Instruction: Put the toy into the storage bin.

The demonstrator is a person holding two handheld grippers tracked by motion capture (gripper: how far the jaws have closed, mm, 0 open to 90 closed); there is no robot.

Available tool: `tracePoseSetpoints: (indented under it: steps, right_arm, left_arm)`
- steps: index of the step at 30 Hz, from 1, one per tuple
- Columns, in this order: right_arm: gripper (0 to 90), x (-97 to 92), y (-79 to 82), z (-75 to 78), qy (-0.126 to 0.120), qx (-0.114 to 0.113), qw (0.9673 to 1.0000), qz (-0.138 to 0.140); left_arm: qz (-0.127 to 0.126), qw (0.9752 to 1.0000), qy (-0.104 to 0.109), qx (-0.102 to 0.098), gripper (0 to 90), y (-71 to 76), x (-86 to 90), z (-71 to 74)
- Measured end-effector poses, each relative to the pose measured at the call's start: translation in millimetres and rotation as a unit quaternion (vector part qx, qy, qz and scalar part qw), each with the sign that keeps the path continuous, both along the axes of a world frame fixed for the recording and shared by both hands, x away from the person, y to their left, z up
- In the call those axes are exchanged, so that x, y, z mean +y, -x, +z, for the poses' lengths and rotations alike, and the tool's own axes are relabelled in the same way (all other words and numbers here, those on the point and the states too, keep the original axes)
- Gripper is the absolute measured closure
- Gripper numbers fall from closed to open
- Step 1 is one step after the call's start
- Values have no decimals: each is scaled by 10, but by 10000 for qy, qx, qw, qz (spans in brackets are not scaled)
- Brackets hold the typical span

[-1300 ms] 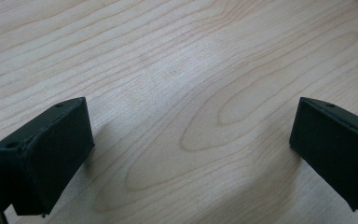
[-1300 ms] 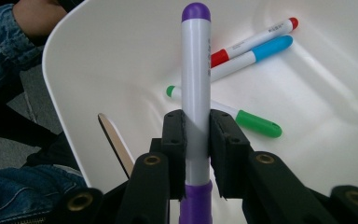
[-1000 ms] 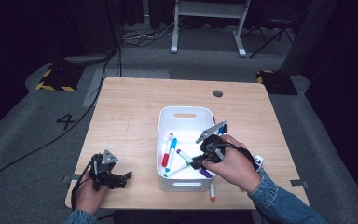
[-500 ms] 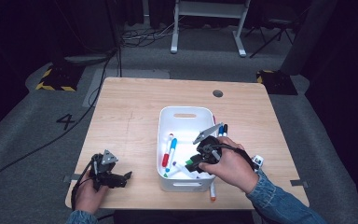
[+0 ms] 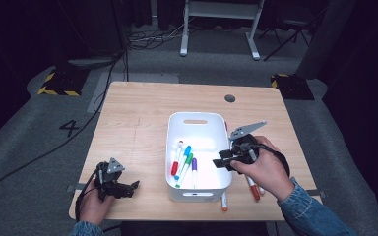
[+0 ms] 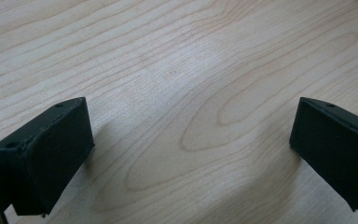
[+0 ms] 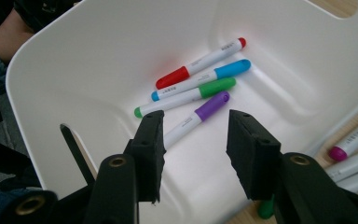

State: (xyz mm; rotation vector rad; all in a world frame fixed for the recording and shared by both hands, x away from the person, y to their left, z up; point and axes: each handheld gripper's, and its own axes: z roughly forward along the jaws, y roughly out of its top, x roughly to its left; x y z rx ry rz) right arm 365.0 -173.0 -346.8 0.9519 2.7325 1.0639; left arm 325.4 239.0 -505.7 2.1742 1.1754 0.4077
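Markers are your thing here: four of them, red-capped (image 7: 200, 63), blue-capped (image 7: 204, 78), green-capped (image 7: 189, 96) and purple-capped (image 7: 196, 119), already lie in the white bin (image 5: 197, 189), and a few more sit on the table (image 5: 138, 118) just off its right wall, the nearest an orange-tipped one (image 5: 252, 188). Your right gripper (image 7: 193, 149) hovers over the bin's right rim with its jaws spread and nothing between them. Your left gripper (image 6: 191, 154) is parked low over bare wood at the near-left corner, also spread wide and empty.

Stuff I'd watch for, just guessing: swing back toward the loose pens too low and you clip the bin wall and shove the bin along. Those pens are round, so a sloppy off-centre pinch could roll one off the near edge. They also lie close together, so you might nab two.
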Motion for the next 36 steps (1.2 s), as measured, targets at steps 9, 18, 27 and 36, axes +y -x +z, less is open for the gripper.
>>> tracePoseSetpoints:
  steps: [9, 18, 27, 36]
  right_arm:
    - [603, -203, -28, 96, -108, -94, 9995, -296]
    - [639, -509, -63, 86, -38, -59, 9974, -722]
    - [650, -717, -137, -54, 227, 54, 9941, -1061]
    - [659, -814, -220, -270, 478, 326, 9898, -1299]
  left_arm:
    - [9, 10000, -38, -8, 0, -13, -8, 4]
    - [-16, 10000, 3, 19, 0, -18, -12, 2]
    - [-14, 10000, 8, 18, 0, -18, -12, 2]
    - [-12, 10000, -1, 14, 0, -18, -12, 2]
